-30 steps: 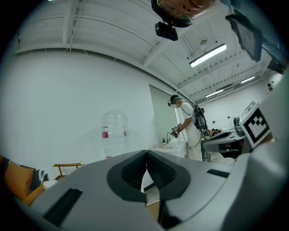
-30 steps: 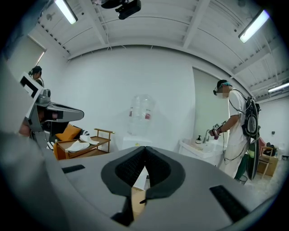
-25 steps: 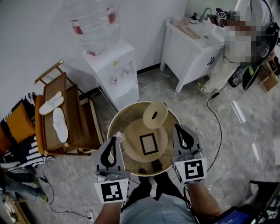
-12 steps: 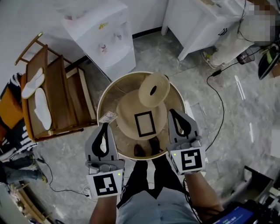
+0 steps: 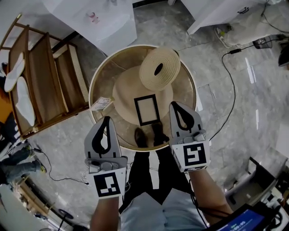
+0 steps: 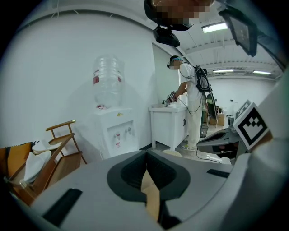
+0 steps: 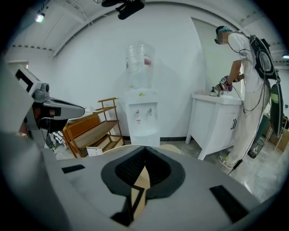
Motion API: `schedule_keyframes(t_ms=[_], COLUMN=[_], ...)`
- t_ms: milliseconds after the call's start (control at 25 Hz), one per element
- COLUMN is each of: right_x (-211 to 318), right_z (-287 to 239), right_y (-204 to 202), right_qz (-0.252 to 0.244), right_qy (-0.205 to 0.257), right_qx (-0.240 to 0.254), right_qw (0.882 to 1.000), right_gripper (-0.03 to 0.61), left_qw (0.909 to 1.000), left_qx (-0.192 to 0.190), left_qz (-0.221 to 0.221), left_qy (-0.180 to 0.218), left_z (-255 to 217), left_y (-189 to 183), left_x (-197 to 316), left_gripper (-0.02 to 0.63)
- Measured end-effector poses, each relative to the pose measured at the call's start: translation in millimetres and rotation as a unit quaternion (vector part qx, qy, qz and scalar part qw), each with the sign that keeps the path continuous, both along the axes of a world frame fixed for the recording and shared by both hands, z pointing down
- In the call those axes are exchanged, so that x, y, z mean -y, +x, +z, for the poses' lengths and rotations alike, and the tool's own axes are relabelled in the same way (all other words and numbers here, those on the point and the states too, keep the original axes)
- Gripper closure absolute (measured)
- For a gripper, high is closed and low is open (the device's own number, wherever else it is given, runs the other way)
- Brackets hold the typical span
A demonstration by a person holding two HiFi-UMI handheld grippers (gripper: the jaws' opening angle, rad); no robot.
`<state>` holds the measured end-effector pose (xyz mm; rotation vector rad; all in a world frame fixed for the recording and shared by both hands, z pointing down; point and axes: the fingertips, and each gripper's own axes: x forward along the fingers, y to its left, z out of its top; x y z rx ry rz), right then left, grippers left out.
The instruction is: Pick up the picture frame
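Observation:
A small black picture frame (image 5: 146, 109) lies flat on the brim of a wide straw hat (image 5: 126, 97) on the round table (image 5: 96, 85). A second straw hat (image 5: 159, 68) rests on the far side of the first. My right gripper (image 5: 173, 104) is shut and empty, its tip just right of the frame's right edge. A black edge of the frame (image 7: 135, 189) shows through the gap below its jaws. My left gripper (image 5: 107, 119) is also shut and empty, over the table's near left rim, apart from the frame. Pale straw shows under its jaws in the left gripper view (image 6: 146, 153).
A paper tag (image 5: 101, 103) lies at the table's left edge. A wooden rack (image 5: 45, 76) with white slippers (image 5: 22, 101) stands left, a water dispenser (image 5: 104, 20) beyond the table, a white cabinet (image 5: 216, 11) far right. A cable (image 5: 231, 85) crosses the floor. A person (image 7: 246, 90) stands at the cabinet.
The view has tipped further down and the table now sits higher and larger. Both grippers have come nearer the table; the right tip has drawn level with the frame. Both stay shut.

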<state>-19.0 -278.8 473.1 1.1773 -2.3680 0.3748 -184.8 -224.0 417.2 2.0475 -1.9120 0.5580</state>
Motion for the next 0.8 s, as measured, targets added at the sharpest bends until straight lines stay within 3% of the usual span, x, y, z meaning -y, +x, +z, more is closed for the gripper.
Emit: schedule_keyframes(t_ms=[800], right_x=[-42.0], right_z=[169.5], right_y=[7.4], right_qz=[-0.032], right_qy=[-0.119], right_qx=[-0.028], right_qw=[0.992], right_gripper=[0.563], left_qw=[0.9942], left_qx=[-0.035], left_qz=[-0.009], left_qy=[-0.101], left_z=[152.9], left_y=[25.8], left_x=[-11.0], left_gripper=[0.598])
